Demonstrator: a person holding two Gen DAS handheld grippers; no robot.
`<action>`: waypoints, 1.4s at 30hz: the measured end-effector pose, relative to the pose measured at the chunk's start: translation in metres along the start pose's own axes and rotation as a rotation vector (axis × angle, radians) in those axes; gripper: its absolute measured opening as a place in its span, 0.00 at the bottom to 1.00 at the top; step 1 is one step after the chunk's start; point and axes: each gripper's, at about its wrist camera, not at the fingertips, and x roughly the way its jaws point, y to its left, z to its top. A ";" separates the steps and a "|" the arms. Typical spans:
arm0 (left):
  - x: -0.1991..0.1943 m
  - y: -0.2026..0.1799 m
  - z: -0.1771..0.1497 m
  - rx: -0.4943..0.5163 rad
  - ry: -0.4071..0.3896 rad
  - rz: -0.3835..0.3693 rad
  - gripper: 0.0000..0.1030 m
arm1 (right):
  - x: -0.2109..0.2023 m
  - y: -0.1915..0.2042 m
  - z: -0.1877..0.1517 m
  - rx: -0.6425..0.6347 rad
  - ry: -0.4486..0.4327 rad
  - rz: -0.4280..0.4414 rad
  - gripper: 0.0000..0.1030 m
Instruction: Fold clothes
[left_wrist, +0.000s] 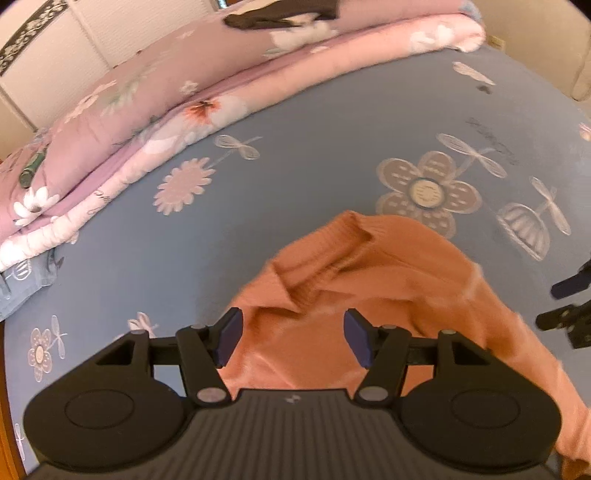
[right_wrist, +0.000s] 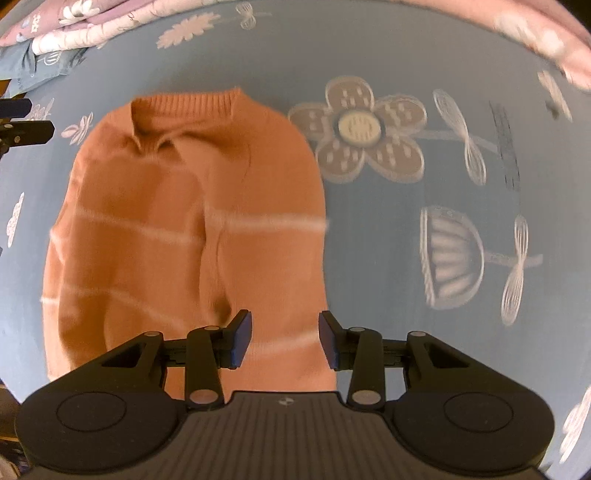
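Where lettering marks the bedsheet (left_wrist: 295, 110), blurred, unreadable, orange sweater (right_wrist: 184, 221)

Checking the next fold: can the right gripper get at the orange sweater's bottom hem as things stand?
Probably yes. The right gripper hangs open directly over the orange sweater near its hem, with nothing lying on the fabric; the left gripper stands off to the side.

Orange sweater (right_wrist: 155, 229) blurred; hem hidden behind the gripper body, lower part cut off at the left-wrist view's bottom-right edge.

A bedroom: flowered bedsheet (left_wrist: 295, 155) and folded quilt (left_wrist: 155, 96).
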 end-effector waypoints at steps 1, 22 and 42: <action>-0.003 -0.008 -0.003 0.002 0.001 -0.013 0.61 | 0.000 -0.001 -0.008 0.014 0.005 0.002 0.44; -0.022 -0.124 -0.045 0.096 0.102 -0.133 0.61 | 0.035 -0.041 -0.129 0.204 0.132 0.043 0.53; -0.038 -0.106 -0.161 -0.028 0.425 -0.089 0.61 | 0.071 -0.050 -0.197 0.271 0.090 -0.020 0.59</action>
